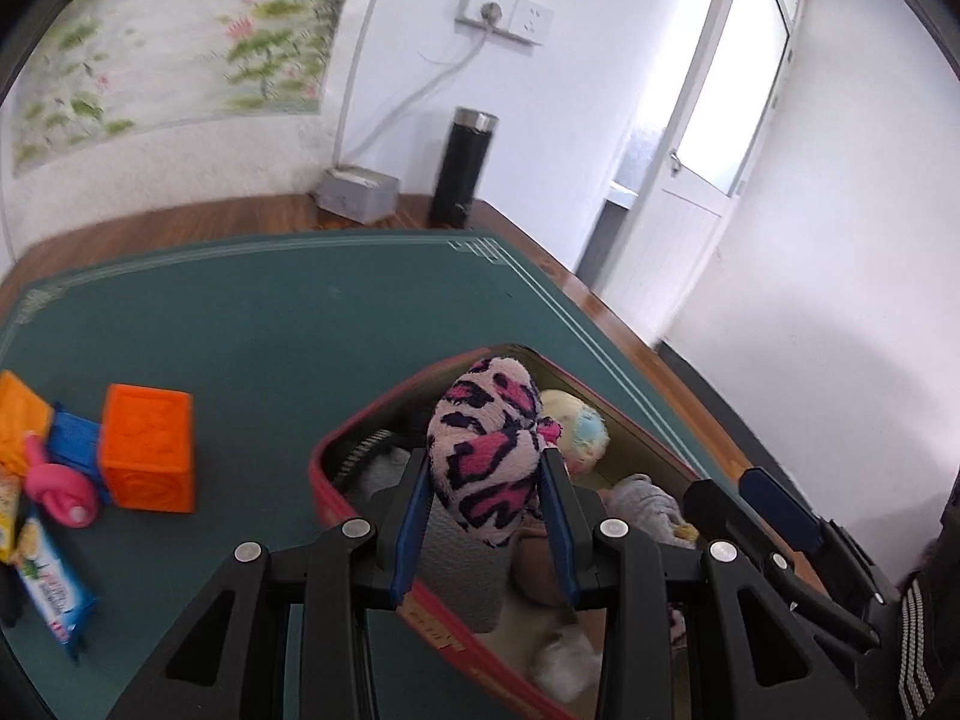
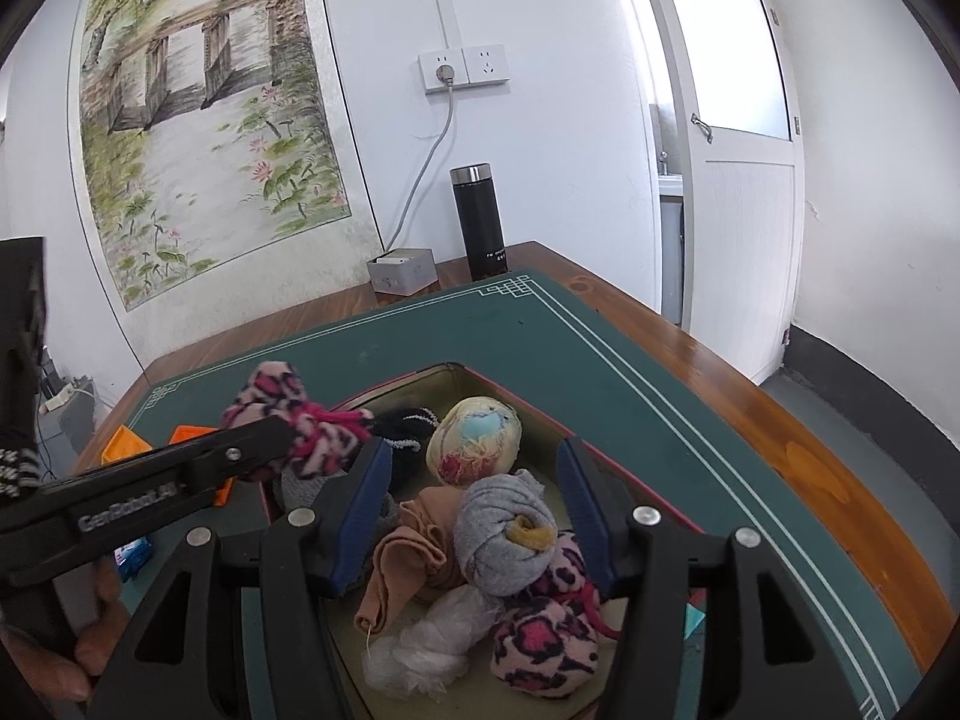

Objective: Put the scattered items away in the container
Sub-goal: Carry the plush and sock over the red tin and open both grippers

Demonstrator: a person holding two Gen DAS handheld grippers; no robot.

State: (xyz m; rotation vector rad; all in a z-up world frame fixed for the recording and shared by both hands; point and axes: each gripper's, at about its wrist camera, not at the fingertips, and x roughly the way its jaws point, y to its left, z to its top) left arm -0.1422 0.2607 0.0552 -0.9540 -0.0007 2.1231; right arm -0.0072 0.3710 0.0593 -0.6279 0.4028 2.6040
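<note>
Leopard-print sock bundle clamped between left claw pads, above red-rimmed box.

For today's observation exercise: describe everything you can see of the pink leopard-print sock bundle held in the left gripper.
The pink leopard-print sock bundle is a fuzzy, plush-looking roll, pale pink with hot-pink patches and dark outlines, knotted into a lump with a magenta cuff end sticking out. The left gripper is shut on it, blue pads pressing both sides, holding it in the air above the red-rimmed container, over its left edge. Only the pads touch it.
</note>
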